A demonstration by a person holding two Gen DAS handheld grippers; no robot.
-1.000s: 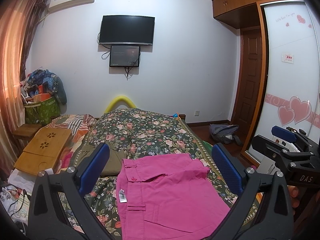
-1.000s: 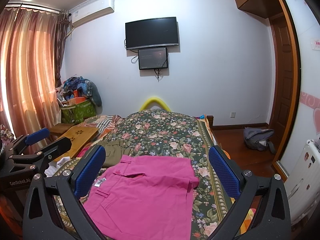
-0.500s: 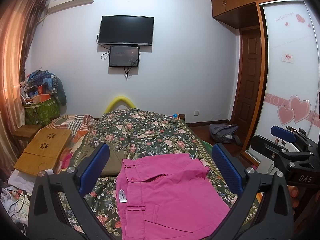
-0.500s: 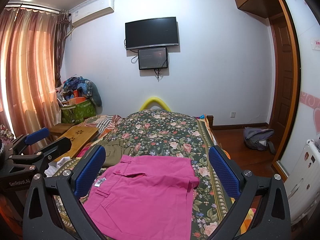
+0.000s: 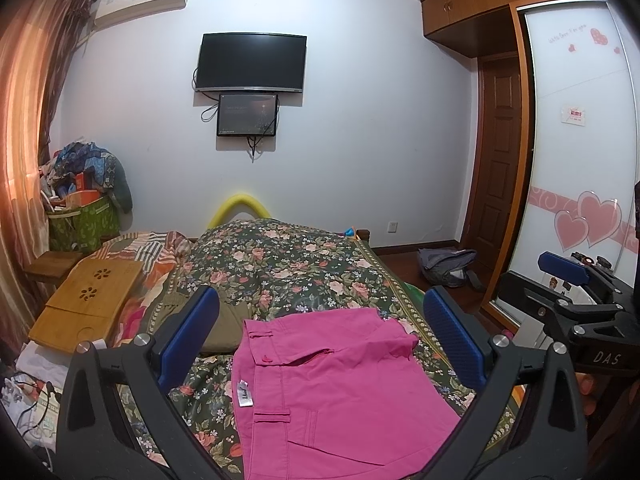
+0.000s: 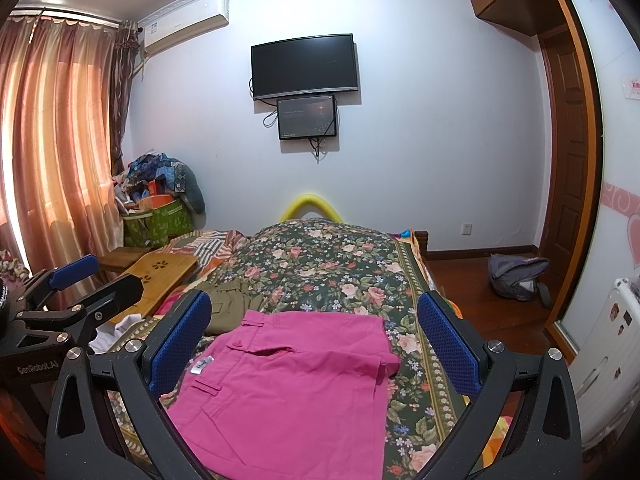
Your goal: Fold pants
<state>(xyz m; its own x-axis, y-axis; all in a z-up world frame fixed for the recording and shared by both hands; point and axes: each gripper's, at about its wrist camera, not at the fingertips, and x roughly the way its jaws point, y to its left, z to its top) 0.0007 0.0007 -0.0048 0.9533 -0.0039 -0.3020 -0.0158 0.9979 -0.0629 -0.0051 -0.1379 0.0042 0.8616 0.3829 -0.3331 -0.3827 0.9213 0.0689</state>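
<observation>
The pink pants [image 5: 332,384] lie folded flat on the floral bed cover [image 5: 288,256], waistband toward the left, a white tag showing. They also show in the right wrist view [image 6: 292,384]. My left gripper [image 5: 320,340] is open and empty, held above the pants. My right gripper [image 6: 312,340] is open and empty too, above the same pants. In the left wrist view the right gripper [image 5: 572,292] is off to the right. In the right wrist view the left gripper [image 6: 80,292] is off to the left.
An olive garment [image 6: 232,304] lies on the bed left of the pink pants. A wooden lap desk [image 5: 88,296] sits at the bed's left side. A grey backpack [image 6: 518,276] is on the floor by the wardrobe. A white radiator [image 6: 608,356] stands at the right.
</observation>
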